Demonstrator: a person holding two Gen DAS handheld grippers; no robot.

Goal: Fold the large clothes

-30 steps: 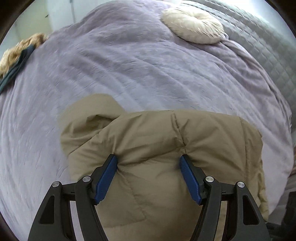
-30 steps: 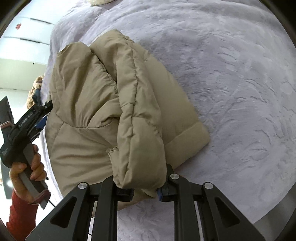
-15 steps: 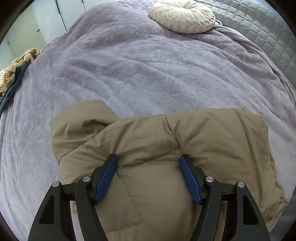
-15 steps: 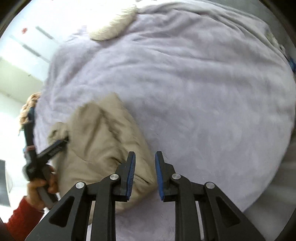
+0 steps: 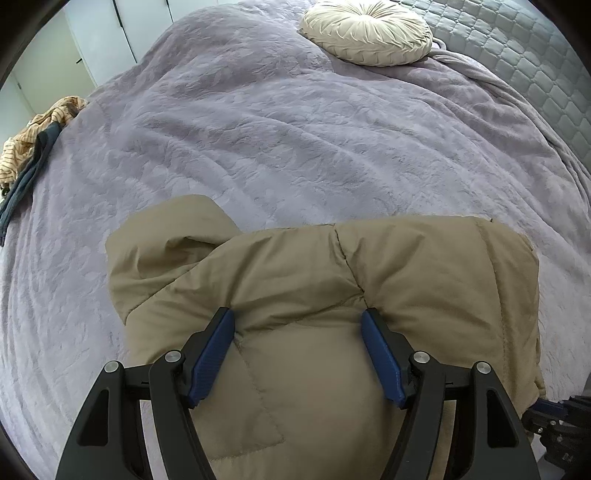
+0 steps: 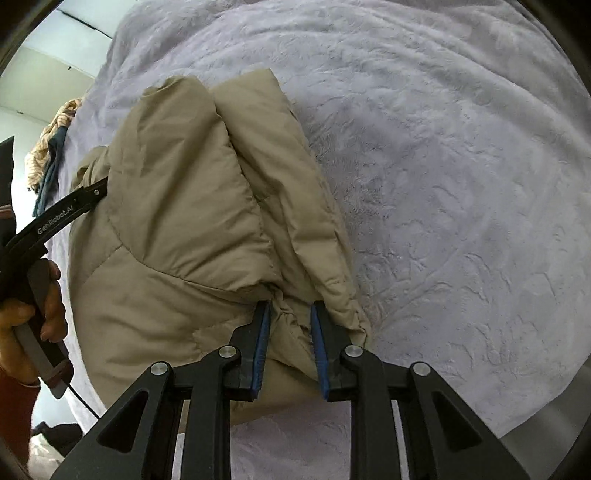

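A tan puffer jacket [image 5: 317, 291] lies folded in a bundle on the lavender bedspread [image 5: 280, 122]. My left gripper [image 5: 297, 321] is wide open, its blue pads pressed down on the jacket's top, one on each side of a fold. In the right wrist view the jacket [image 6: 184, 206] fills the left half. My right gripper [image 6: 290, 314] is partly open, with a bunched edge of the jacket between its pads. The left gripper [image 6: 88, 195] shows at the jacket's far left, held by a hand.
A round cream cushion [image 5: 365, 31] lies at the far end of the bed beside a grey quilted headboard [image 5: 535, 62]. A striped and dark pile of clothes [image 5: 33, 136] lies at the bed's left edge. White closet doors [image 5: 122, 29] stand beyond.
My right gripper let go of the jacket's rolled end, swung away over the bedspread, then came back and now straddles a bunched edge. My left gripper stayed open on the jacket.
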